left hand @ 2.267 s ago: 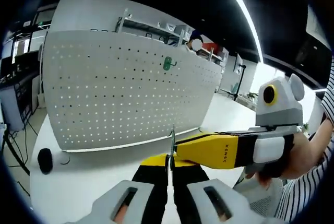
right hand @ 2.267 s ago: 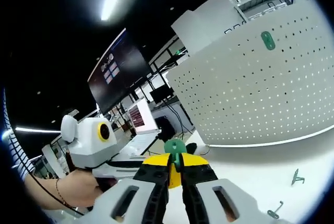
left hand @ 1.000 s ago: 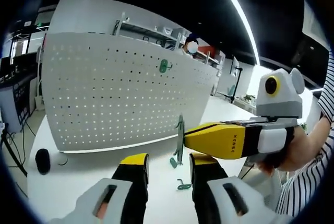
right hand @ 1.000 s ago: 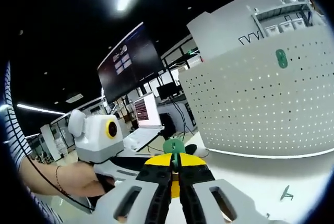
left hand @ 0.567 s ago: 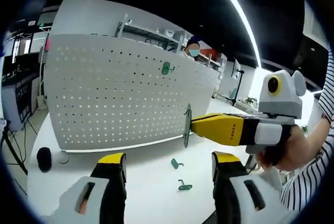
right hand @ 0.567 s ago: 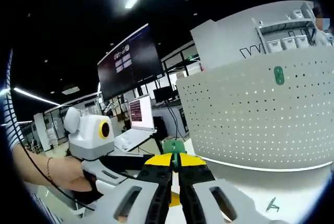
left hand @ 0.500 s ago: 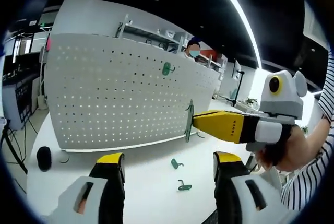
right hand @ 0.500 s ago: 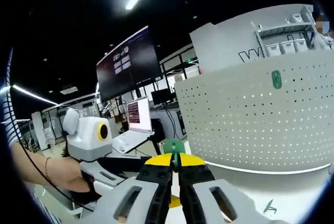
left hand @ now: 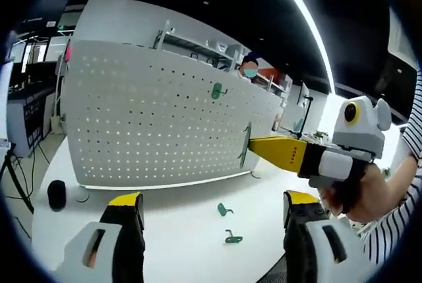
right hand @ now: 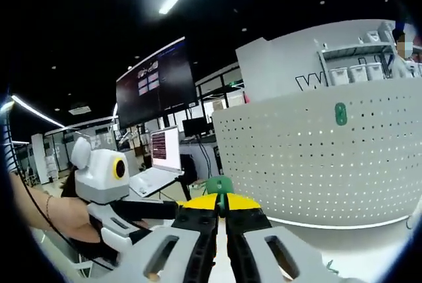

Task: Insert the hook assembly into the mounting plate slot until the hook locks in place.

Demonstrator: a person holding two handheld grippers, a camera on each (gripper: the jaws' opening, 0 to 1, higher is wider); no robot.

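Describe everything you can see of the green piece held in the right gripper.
The green piece is a thin, flat, elongated plate, plastic by its look, with a rounded end. The right gripper, shut on it, holds it upright and edge-on in the air before the white pegboard, touching nothing else.

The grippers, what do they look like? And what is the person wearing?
Each gripper has light grey bodies ending in black jaws with yellow tips. The right gripper has small dark lettering on its yellow part and a white-and-grey section behind it. The left gripper has dark slots in its grey bodies. The person wears a sleeve with dark and white stripes, and a thin bracelet.
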